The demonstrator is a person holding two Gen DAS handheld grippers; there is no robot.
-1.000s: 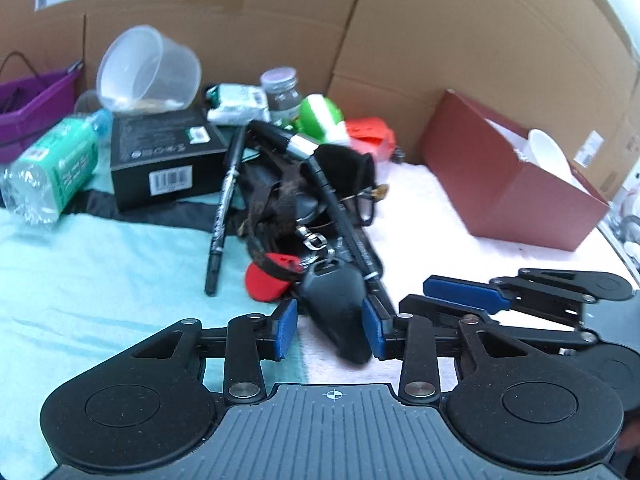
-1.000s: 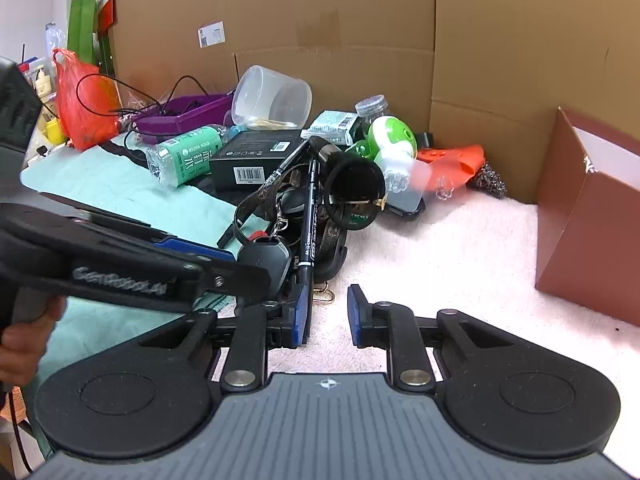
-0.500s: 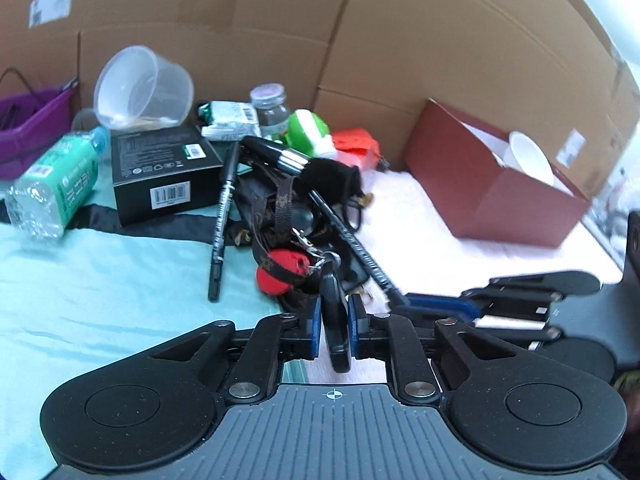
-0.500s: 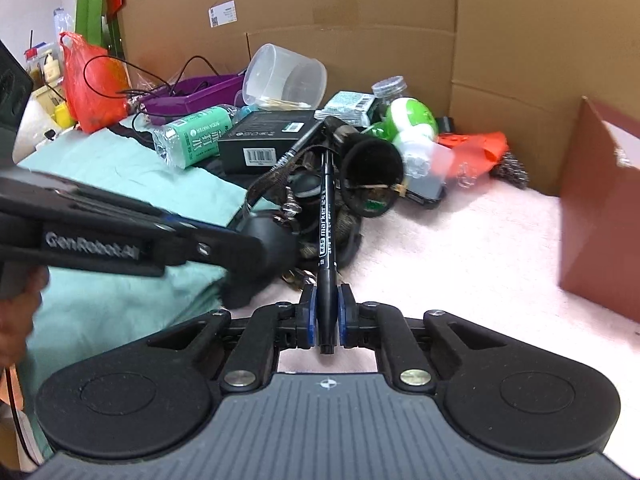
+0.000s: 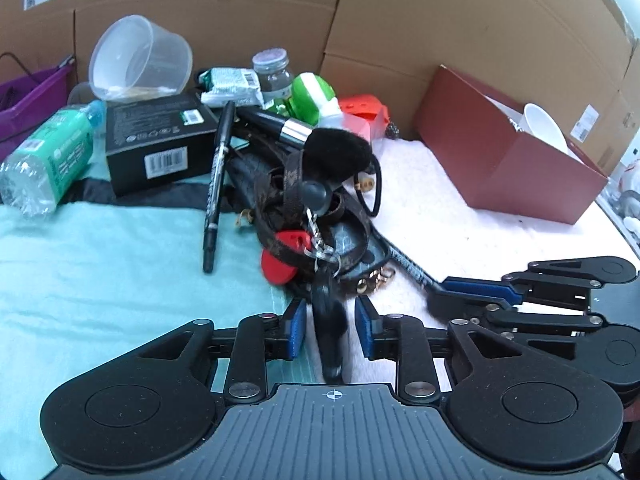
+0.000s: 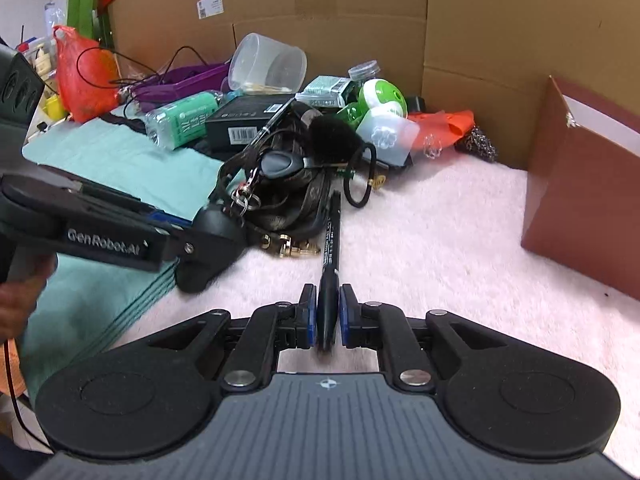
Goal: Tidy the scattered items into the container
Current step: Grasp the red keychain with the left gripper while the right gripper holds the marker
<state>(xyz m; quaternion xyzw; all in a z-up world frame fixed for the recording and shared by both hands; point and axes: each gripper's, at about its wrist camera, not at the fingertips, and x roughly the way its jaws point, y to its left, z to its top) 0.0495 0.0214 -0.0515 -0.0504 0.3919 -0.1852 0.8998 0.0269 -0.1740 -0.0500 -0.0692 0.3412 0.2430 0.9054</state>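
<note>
My right gripper (image 6: 324,314) is shut on a black marker pen (image 6: 331,248) and holds it by one end, its tip pointing at the pile. My left gripper (image 5: 330,326) stands open around a black car key fob (image 5: 330,328); its blue pads do not touch the fob. The fob hangs by a key ring from a red tag (image 5: 282,258) and a brown patterned strap (image 5: 294,184). The dark red box (image 5: 508,152), the container, stands at the right with a white cup (image 5: 542,124) inside. It also shows in the right wrist view (image 6: 584,196).
The pile holds a second black marker (image 5: 216,184), a makeup brush (image 5: 320,144), a black carton (image 5: 156,140), a green water bottle (image 5: 44,156), a clear tub (image 5: 140,60), a jar (image 5: 274,74), a green-white ball (image 5: 312,94) and a black hair tie (image 6: 362,178). Cardboard walls stand behind.
My left gripper, shut on the key fob half a second ago, now stands open around it. My right gripper closed on the marker and has drawn it back from the pile.
</note>
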